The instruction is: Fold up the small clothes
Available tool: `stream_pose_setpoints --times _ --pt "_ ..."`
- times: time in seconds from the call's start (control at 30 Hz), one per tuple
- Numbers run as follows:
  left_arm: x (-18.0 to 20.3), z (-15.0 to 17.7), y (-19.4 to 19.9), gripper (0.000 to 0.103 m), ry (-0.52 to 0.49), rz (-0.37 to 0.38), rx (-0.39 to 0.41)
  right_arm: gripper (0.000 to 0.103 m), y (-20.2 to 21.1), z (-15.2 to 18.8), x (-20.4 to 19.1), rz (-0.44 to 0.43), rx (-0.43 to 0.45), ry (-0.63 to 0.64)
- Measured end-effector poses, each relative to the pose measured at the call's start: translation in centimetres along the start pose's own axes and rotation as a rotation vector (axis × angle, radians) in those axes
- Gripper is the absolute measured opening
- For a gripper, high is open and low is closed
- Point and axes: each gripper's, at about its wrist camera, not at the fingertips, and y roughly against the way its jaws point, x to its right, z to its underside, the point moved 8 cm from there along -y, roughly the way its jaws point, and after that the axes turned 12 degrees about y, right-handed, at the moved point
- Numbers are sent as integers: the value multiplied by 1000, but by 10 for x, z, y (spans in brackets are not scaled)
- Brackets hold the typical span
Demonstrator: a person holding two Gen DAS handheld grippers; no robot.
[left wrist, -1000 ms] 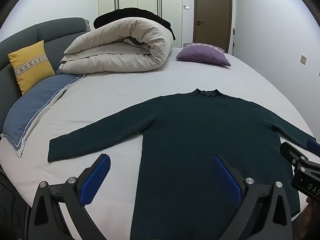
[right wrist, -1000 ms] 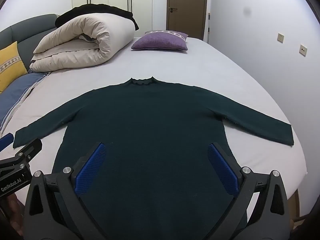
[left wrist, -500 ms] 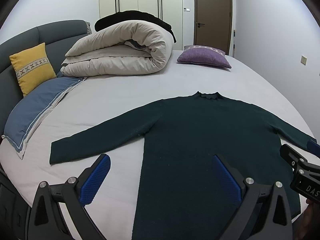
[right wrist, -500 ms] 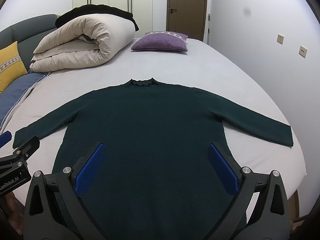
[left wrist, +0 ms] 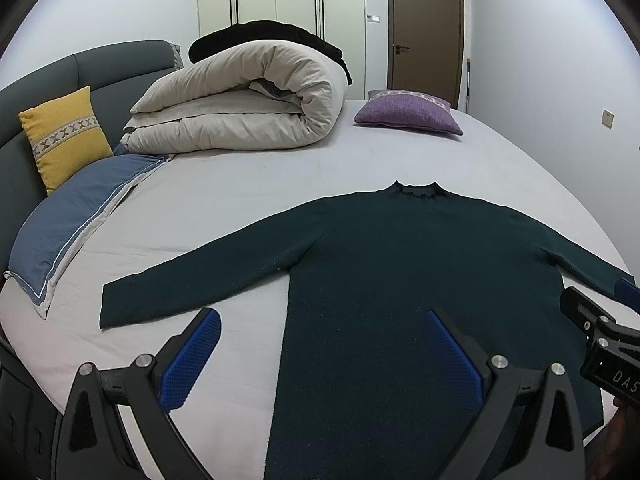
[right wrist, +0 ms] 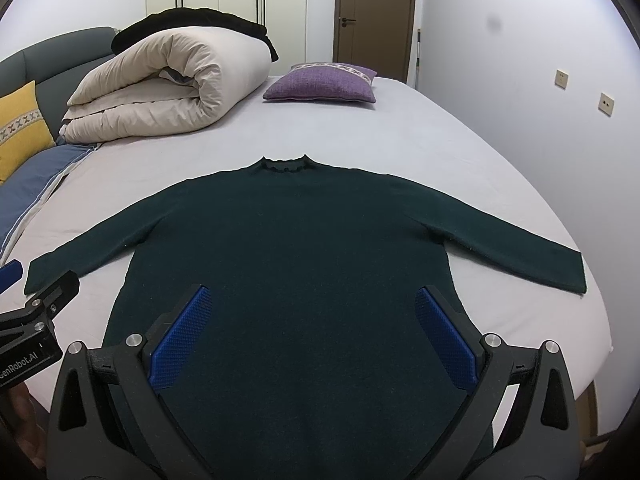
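A dark green sweater (right wrist: 296,248) lies flat and face up on a bed's pale grey sheet (right wrist: 400,128), filling the centre of both wrist views, its ruffled collar (right wrist: 283,165) toward the top of the frame and both sleeves spread out to the sides. In the right wrist view the right gripper (right wrist: 314,330) hangs above the sweater's lower body at the bottom of the frame, its blue-padded fingers (right wrist: 180,340) spread wide with nothing between them. The left gripper (left wrist: 320,356) (seen in its own view at the bottom centre) is likewise wide and empty, one finger over bare sheet below the left-hand sleeve cuff (left wrist: 110,306), the other over the sweater's body. Each tool's tip also edges into the other's picture: at the right edge of the left view, at the lower left of the right view. A rolled cream duvet (left wrist: 248,100) sits in the upper left with a black garment (left wrist: 264,34) draped on top. A purple cushion (left wrist: 408,114) rests near the upper centre, a yellow cushion (left wrist: 64,136) against the grey headboard (left wrist: 100,64) at left, above a blue pillow (left wrist: 76,216).
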Motion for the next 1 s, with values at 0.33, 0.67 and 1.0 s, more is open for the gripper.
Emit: stream_pose_setpoints --times 0.33,0.67,1.0 --pt "0 0 -1 103 0 0 0 103 0 0 1 0 2 1" --pt "0 2 -1 103 1 -1 -2 103 0 0 1 1 0 5" --pt "-1 3 -2 103 -1 -1 -4 103 1 1 0 2 0 5"
